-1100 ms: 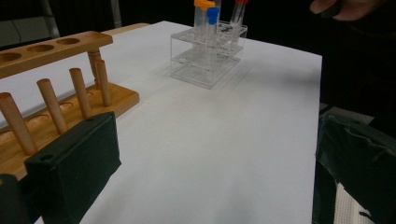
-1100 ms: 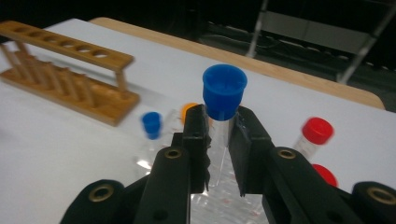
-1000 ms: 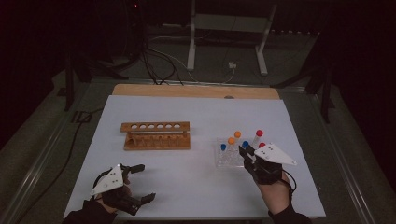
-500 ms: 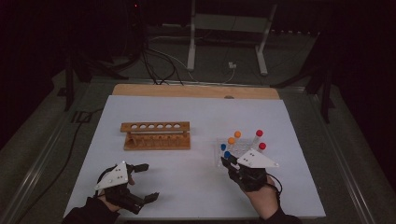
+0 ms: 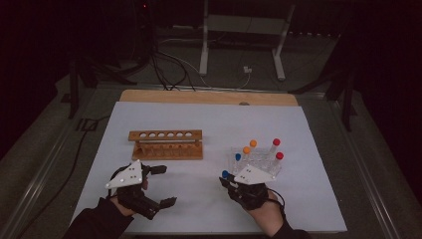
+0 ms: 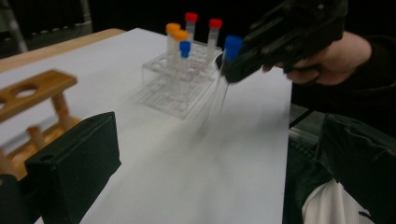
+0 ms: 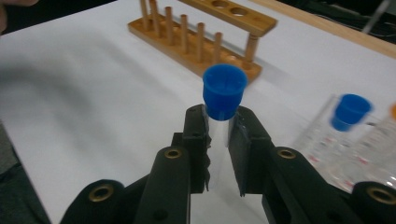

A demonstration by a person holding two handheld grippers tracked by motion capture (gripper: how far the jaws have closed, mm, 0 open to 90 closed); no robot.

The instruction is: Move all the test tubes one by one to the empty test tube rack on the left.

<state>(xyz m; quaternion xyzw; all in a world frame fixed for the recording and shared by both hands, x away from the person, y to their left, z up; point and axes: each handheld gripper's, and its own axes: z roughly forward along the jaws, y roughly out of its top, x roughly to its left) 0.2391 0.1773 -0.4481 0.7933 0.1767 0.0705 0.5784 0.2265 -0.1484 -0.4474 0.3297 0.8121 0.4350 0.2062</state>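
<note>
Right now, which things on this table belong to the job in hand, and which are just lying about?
In the job:
- blue-capped tube, clamped in the right gripper
- clear rack with capped tubes
- wooden rack, empty

Lying about:
- white cable and metal stand beyond the table

— What sort of place is this?
— A lab bench setup. A white-covered table point(image 5: 209, 124) carries a wooden test-tube rack point(image 5: 166, 144) and a clear plastic rack point(image 5: 256, 162) of capped tubes.
— Anything else?
— Cables point(image 5: 169, 67) and metal stand legs point(image 5: 241, 40) on the dark floor beyond the far edge.
</note>
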